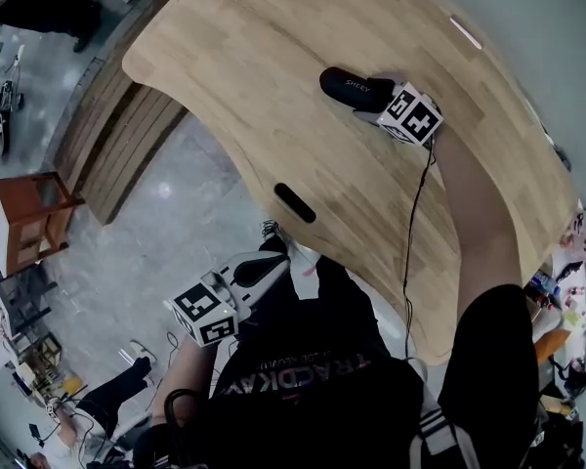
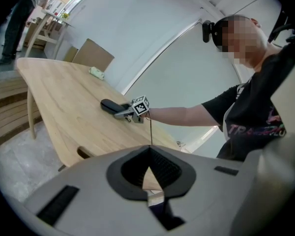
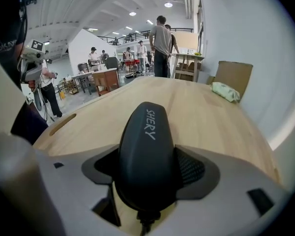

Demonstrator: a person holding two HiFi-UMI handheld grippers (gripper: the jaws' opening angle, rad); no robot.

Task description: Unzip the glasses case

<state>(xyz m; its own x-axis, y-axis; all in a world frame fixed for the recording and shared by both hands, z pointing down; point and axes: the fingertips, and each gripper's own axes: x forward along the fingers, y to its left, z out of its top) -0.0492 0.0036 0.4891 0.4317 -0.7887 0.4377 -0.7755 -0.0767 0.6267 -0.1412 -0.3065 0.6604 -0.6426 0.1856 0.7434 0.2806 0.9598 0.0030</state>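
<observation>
A black glasses case point(image 1: 346, 87) marked SHERY lies on the wooden table point(image 1: 273, 96), toward its far side. My right gripper point(image 1: 371, 104) straddles the case's near end, one jaw on each side. In the right gripper view the case point(image 3: 146, 146) fills the gap between the pads point(image 3: 191, 168), with a dark gap on its left side, and its zip pull point(image 3: 146, 221) hangs at the near end. My left gripper point(image 1: 272, 266) hangs off the table's near edge, above the floor, jaws shut and empty. From the left gripper view the case point(image 2: 109, 105) lies far off.
A dark slot point(image 1: 295, 202) cuts the table near its front edge. A green cloth point(image 3: 225, 91) and a cardboard box point(image 3: 232, 77) sit at the far end. Wooden steps point(image 1: 117, 145) and a brown cabinet point(image 1: 29, 218) stand on the floor. Several people stand in the background.
</observation>
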